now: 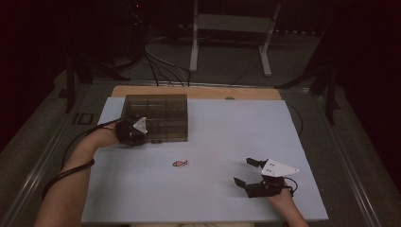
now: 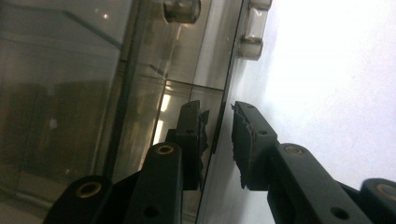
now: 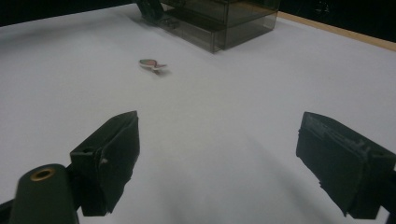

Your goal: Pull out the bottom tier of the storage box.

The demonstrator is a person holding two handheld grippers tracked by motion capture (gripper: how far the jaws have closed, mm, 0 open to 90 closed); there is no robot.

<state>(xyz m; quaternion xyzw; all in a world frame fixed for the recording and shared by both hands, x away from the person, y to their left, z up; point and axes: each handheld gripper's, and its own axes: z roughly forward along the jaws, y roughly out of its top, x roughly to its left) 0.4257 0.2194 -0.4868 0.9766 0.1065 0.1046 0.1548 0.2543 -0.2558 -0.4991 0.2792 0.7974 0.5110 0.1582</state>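
Left hand-held gripper (image 2: 218, 140): its jaws are set astride the front edge of the lid of the smoky plastic compartment box (image 1: 156, 116), one jaw seen through the lid, the other outside it. A thin gap remains on each side, so the pads cannot be seen to press; the lid edge is between them but not clamped.
Right hand-held gripper (image 1: 247, 171): held wide open over the white worktop (image 1: 213, 189) with nothing between its jaws.
Box position: directly at the left hand-held gripper's tips, well apart from the right one, ahead and to its left.
Small fish-shaped piece (image 1: 180, 163): lying flat on the worktop between the two hand-held grippers, ahead of the right one's open jaws.
Latches (image 2: 252, 28): two clear tabs are seen on the box front, beyond the left jaws.
Risk, slip: the lid edge is thin and smooth; a shallow bite could let it slide out when lifted.
Risk, box shift: if a latch is fastened, the whole box may be dragged or tipped, since nothing steadies it.
Risk, piece: a sliding box could knock the fish-shaped piece.
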